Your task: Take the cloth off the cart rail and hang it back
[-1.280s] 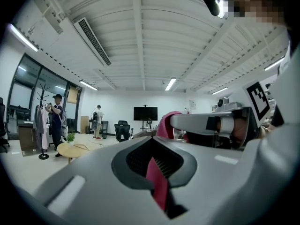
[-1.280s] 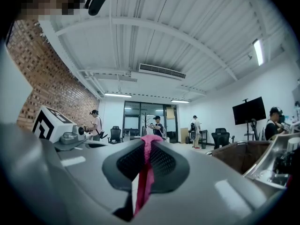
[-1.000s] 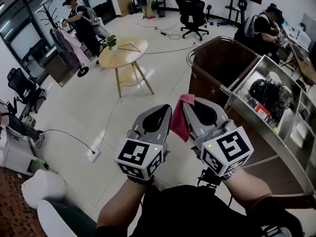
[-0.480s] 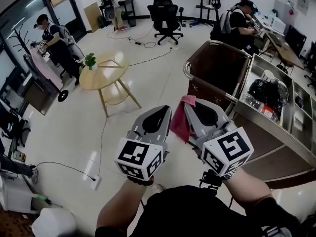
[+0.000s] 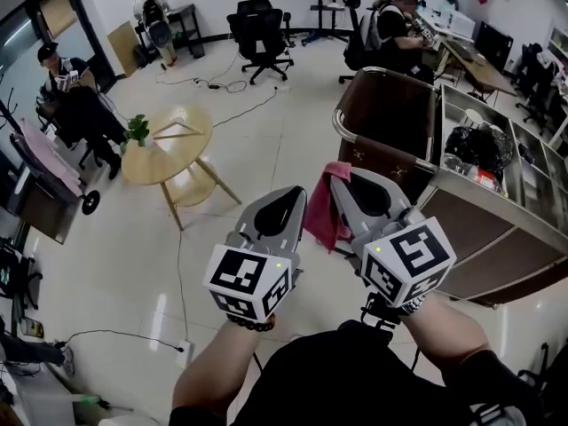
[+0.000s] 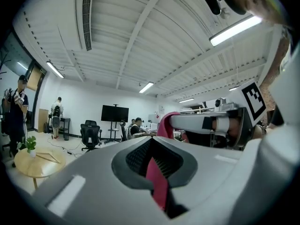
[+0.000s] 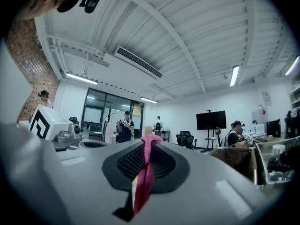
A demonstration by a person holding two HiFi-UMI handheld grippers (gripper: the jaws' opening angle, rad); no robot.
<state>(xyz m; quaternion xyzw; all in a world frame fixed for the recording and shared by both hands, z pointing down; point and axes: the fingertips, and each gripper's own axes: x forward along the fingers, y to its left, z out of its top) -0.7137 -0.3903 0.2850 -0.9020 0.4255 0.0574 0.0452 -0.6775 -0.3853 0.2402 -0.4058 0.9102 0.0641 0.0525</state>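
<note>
1. The left hand-held gripper (image 5: 288, 201) is closed on the pink cloth (image 5: 319, 216). In the left gripper view a strip of the cloth is pressed between its pads.
2. The right hand-held gripper (image 5: 348, 189) is also clamped on the cloth, and a pink fold stands up above its tips.
3. The two hand-held grippers are side by side, and the cloth hangs down in the gap between them.
4. The cloth is in the air above the floor (image 5: 222, 264), near the cart (image 5: 390, 118) and apart from its rail (image 5: 340, 114).

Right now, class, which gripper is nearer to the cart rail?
Right. The right gripper sits just short of the cart rail; the left gripper is farther off, across the pink cloth from it.
</note>
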